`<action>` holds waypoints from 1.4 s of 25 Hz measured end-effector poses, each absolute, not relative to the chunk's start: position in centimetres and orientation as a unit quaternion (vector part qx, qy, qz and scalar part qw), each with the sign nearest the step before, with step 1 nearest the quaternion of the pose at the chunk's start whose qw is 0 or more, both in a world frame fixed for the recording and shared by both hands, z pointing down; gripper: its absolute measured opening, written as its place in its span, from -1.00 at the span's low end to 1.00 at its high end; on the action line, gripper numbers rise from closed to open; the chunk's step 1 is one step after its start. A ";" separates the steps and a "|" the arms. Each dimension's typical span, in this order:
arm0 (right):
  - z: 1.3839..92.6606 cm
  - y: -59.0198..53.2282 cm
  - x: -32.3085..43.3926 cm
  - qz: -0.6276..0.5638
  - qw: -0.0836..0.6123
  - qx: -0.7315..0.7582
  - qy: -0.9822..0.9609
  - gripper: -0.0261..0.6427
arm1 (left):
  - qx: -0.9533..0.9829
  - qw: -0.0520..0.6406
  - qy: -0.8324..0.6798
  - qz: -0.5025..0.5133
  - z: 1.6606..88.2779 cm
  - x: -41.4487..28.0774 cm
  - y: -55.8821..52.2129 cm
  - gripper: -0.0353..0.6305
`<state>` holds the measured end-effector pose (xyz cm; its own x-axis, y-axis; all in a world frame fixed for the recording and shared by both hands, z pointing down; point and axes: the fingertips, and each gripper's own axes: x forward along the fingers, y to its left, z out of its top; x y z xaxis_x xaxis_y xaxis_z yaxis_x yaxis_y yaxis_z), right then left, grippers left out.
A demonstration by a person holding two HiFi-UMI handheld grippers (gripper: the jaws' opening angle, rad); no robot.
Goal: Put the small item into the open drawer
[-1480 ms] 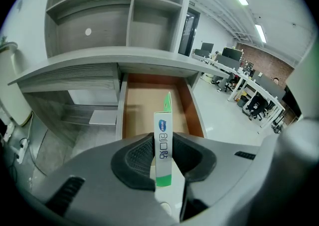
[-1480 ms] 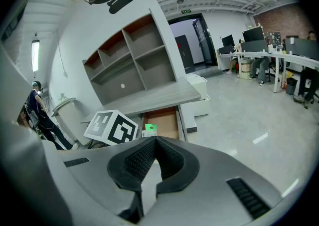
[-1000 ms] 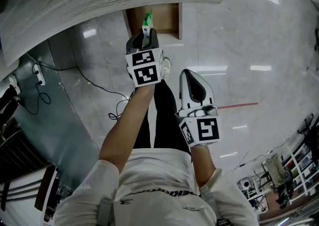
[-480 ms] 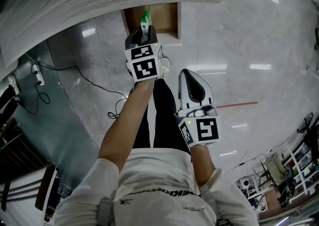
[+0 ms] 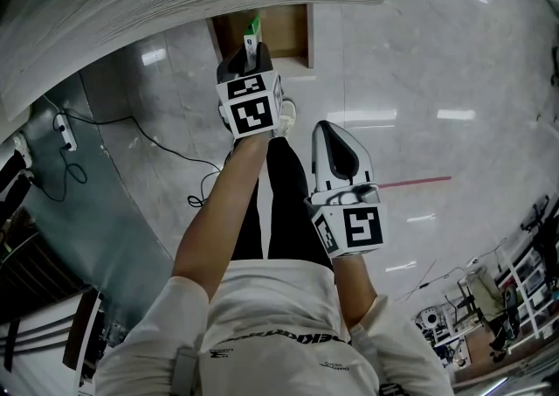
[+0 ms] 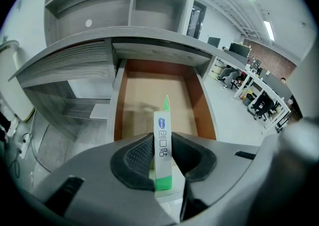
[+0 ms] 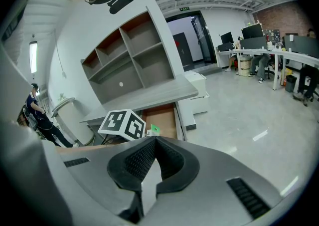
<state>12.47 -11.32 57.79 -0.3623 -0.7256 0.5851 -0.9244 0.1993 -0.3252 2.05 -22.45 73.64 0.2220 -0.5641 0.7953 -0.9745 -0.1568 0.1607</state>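
While my left gripper (image 6: pixel 162 144) pinches the slim green-and-white carton (image 6: pixel 162 120) by its flat sides at the open drawer's (image 6: pixel 205 108) front, I judge it light and crushable. My right gripper (image 7: pixel 154 144) hangs empty, jaws together.

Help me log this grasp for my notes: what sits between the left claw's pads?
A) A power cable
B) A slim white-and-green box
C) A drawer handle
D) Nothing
B: the left gripper view shows the slim white-and-green box pinched upright between the pads of the left claw, with the open drawer beyond it.
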 end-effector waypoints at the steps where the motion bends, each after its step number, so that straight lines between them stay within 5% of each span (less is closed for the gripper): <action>1: 57.8 -11.3 12.5 0.324 0.154 0.543 -0.759 -0.83 | 0.701 0.347 -0.549 0.296 73.7 2.1 -22.5 -0.59; 8: 57.6 -11.1 12.6 0.323 0.153 0.545 -0.758 -0.83 | 0.703 0.355 -0.543 0.291 73.8 2.5 -22.2 -0.39; 35: 51.0 -9.0 11.9 0.275 0.145 0.581 -0.752 -0.83 | 0.747 0.324 -0.526 0.244 63.0 1.8 -20.1 -0.40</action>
<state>11.93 -8.96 51.03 -0.2835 -0.7941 0.5377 -0.9536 0.1743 -0.2453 1.81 -20.13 62.97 0.3277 -0.6274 0.7063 -0.9445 -0.2368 0.2279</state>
